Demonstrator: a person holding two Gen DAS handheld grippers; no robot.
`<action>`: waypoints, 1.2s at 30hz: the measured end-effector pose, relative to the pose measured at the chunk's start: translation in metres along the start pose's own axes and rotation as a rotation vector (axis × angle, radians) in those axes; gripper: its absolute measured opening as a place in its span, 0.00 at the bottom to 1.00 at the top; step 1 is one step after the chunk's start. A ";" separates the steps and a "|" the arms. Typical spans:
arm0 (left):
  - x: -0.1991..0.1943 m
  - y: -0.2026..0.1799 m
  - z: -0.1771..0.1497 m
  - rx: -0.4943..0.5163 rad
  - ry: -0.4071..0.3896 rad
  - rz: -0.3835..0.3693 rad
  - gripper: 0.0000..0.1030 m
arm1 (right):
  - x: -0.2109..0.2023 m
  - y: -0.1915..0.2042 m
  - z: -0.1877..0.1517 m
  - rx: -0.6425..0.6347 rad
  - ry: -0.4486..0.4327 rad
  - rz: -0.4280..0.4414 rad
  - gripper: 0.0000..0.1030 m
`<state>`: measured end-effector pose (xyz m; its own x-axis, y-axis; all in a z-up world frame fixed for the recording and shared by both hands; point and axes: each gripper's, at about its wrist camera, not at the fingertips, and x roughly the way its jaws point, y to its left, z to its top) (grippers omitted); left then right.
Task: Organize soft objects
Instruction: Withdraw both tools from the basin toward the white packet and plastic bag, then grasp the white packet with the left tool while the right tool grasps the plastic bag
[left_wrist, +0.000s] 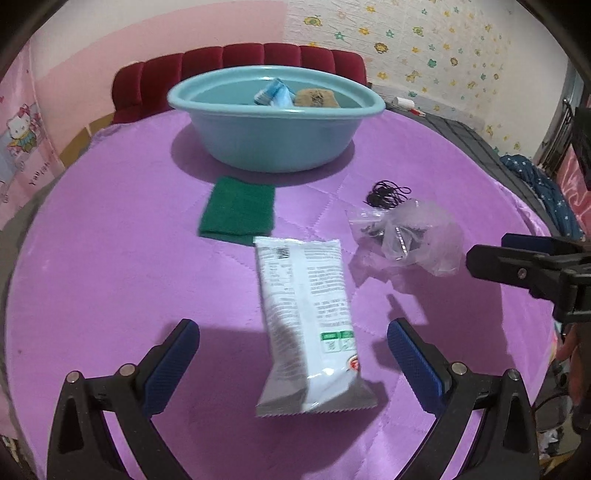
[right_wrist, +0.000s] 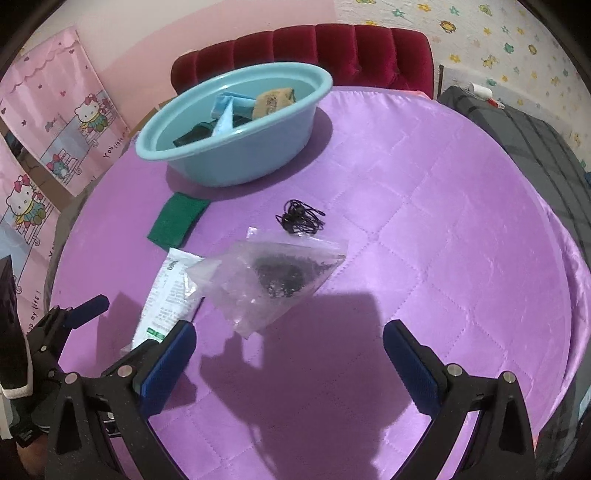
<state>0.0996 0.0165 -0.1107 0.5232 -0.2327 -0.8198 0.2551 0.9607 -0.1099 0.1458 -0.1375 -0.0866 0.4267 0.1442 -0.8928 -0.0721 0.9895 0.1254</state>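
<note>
A white soft packet (left_wrist: 310, 325) lies on the purple quilted table (left_wrist: 110, 280), between the open fingers of my left gripper (left_wrist: 293, 332); it also shows in the right wrist view (right_wrist: 166, 291). A green cloth (left_wrist: 238, 210) lies in front of a light blue basin (left_wrist: 273, 133) holding a blue pack and a tan sponge. A clear plastic bag (right_wrist: 273, 280) with dark contents and a bundle of black hair ties (right_wrist: 299, 221) lie at centre. My right gripper (right_wrist: 290, 332) is open and empty, just short of the bag.
A red padded chair back (left_wrist: 240, 59) stands behind the basin. A dark grey surface (right_wrist: 524, 140) with small items lies to the right of the table. Pink cartoon curtains (right_wrist: 55, 122) hang at the left.
</note>
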 end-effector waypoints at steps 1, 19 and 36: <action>0.003 -0.002 0.001 0.006 0.001 0.001 1.00 | 0.001 0.000 0.000 0.000 0.002 -0.003 1.00; -0.002 -0.003 -0.001 0.010 0.038 -0.032 0.30 | 0.018 0.011 0.011 -0.050 0.029 0.021 1.00; -0.017 0.020 -0.002 -0.072 -0.004 0.023 0.30 | 0.047 0.043 0.024 -0.138 0.073 -0.012 0.55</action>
<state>0.0939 0.0397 -0.1005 0.5315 -0.2112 -0.8203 0.1839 0.9741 -0.1316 0.1841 -0.0883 -0.1126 0.3618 0.1261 -0.9237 -0.1928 0.9795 0.0582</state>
